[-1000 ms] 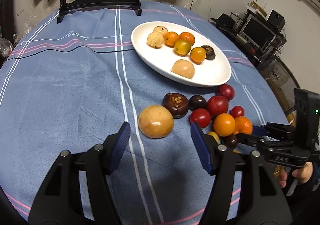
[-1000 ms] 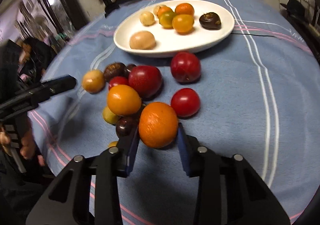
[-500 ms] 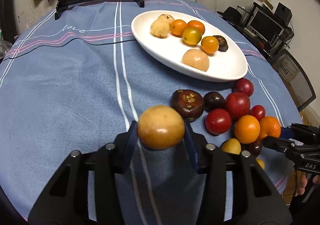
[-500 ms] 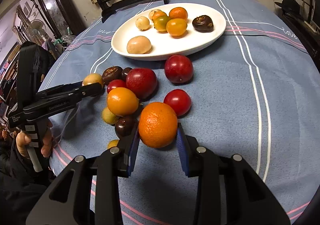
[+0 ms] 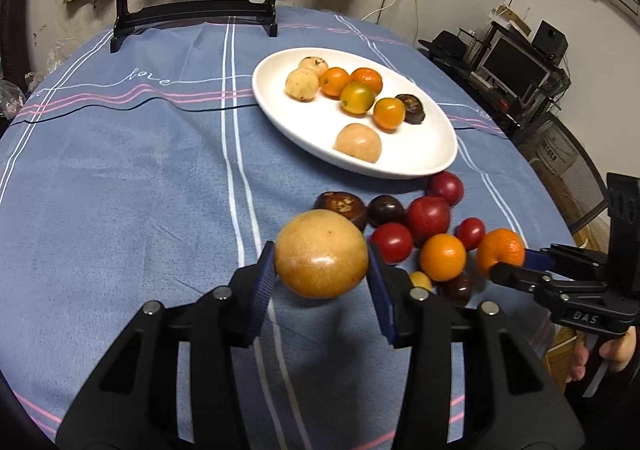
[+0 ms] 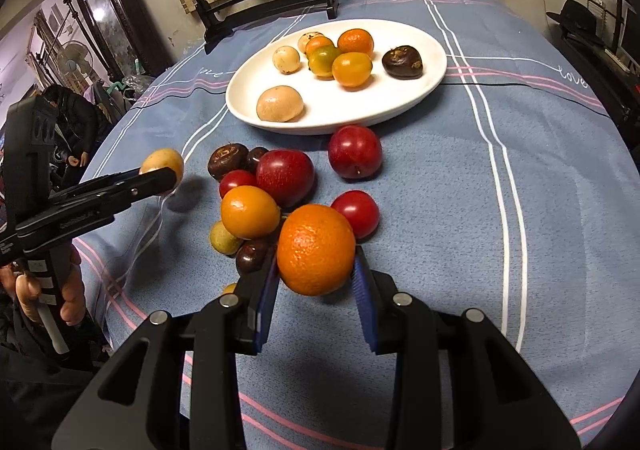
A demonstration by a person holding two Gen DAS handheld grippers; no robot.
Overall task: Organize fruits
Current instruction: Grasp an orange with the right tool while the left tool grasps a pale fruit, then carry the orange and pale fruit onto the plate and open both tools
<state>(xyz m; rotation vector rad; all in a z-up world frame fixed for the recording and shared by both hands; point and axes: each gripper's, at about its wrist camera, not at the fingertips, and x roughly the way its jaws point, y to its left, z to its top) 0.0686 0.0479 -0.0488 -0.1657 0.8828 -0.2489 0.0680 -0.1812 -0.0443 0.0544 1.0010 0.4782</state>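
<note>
My left gripper (image 5: 322,278) is shut on a large yellow-tan round fruit (image 5: 321,253) and holds it above the blue cloth, left of the loose fruit pile (image 5: 424,238). My right gripper (image 6: 316,282) is shut on an orange mandarin (image 6: 316,249), lifted at the pile's near edge. The mandarin also shows in the left wrist view (image 5: 500,250), and the yellow fruit in the right wrist view (image 6: 162,164). The white oval plate (image 5: 424,158) holds several fruits. Loose red plums (image 6: 355,151), tomatoes and dark fruits lie in front of it.
A black-framed round mirror stand (image 5: 192,10) stands at the table's far edge. The round table carries a blue striped cloth (image 5: 120,170). Shelves with electronics (image 5: 516,66) and a mesh chair (image 5: 568,166) stand off to the right of the table.
My left gripper closed on the yellow fruit and lifted it off the cloth. My right gripper kept its hold on the mandarin and raised it a little.
</note>
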